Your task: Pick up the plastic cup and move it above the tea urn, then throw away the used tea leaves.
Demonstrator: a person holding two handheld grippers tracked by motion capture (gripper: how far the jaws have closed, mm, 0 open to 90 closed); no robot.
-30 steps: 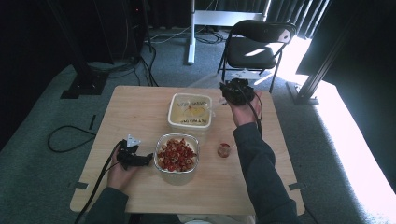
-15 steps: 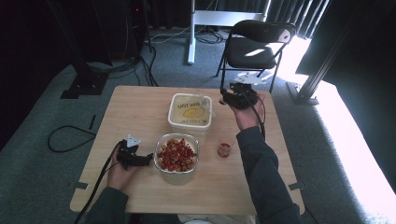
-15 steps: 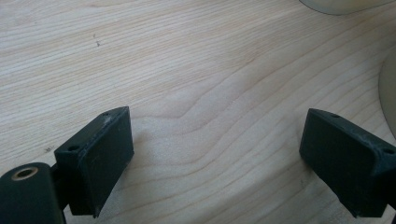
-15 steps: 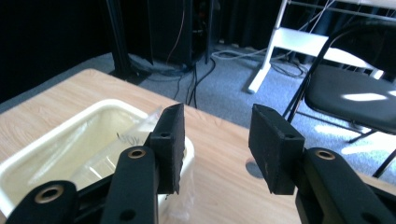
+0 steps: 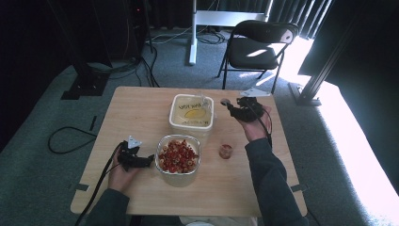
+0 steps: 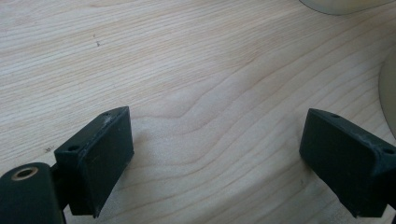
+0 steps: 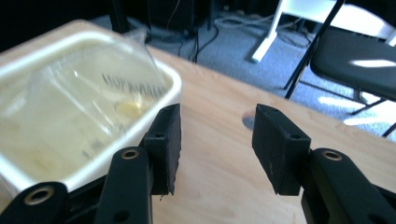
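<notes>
Tub point(image 7: 70, 121) cut off at left edge in right gripper view; printing on film blurred, unreadable. Small jar point(image 5: 226, 151) contents too small, perhaps reddish.

White tub point(image 5: 192, 112) with clear film lid, mid-table; upright behind glass bowl point(image 5: 178, 155) of red pieces

A studio-like lab: black curtains point(image 5: 42, 28), grey carpet point(image 5: 28, 188), floor cables point(image 5: 66, 141), a folding chair point(image 5: 256, 47) beyond the wooden table's point(image 5: 136, 108) far edge

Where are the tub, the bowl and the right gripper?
tub point(image 5: 175, 123), high view, near rim.
bowl point(image 5: 161, 165), high view, left rim.
right gripper point(image 7: 215, 140), right gripper view, between open jaws, nothing held.
</notes>
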